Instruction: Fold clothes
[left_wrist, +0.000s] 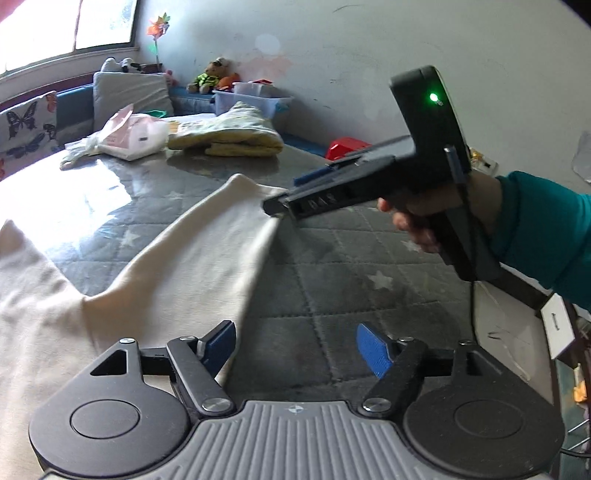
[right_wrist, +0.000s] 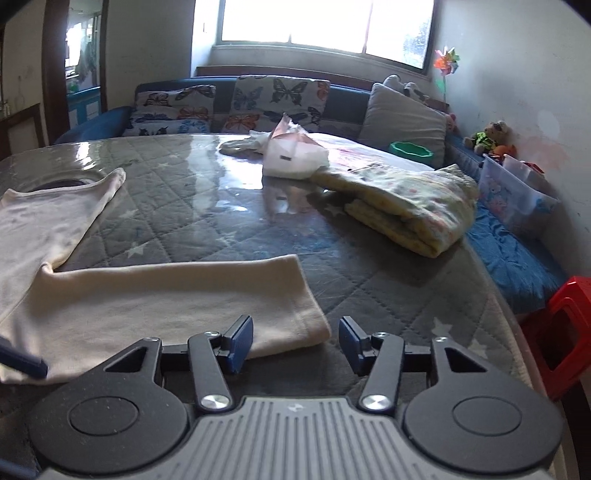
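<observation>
A cream long-sleeved garment (left_wrist: 173, 258) lies spread on the grey star-quilted table (left_wrist: 351, 266). One sleeve (right_wrist: 177, 295) stretches flat across the right wrist view, and the other sleeve (right_wrist: 55, 218) runs up the far left. My left gripper (left_wrist: 295, 347) stands open low over the table, its left pad beside the garment's edge and nothing between the pads. My right gripper (right_wrist: 295, 343) is open at the sleeve's cuff end, and the cloth lies loose under its left pad. A hand in a teal sleeve (left_wrist: 546, 229) holds the right gripper (left_wrist: 282, 192) in the left wrist view.
A folded yellow patterned cloth (right_wrist: 406, 206) and a white plastic bag (right_wrist: 291, 158) lie at the table's far side. Right of the table stand a clear storage box (right_wrist: 517, 195) and a red stool (right_wrist: 561, 325). A sofa with butterfly cushions (right_wrist: 258, 99) runs behind.
</observation>
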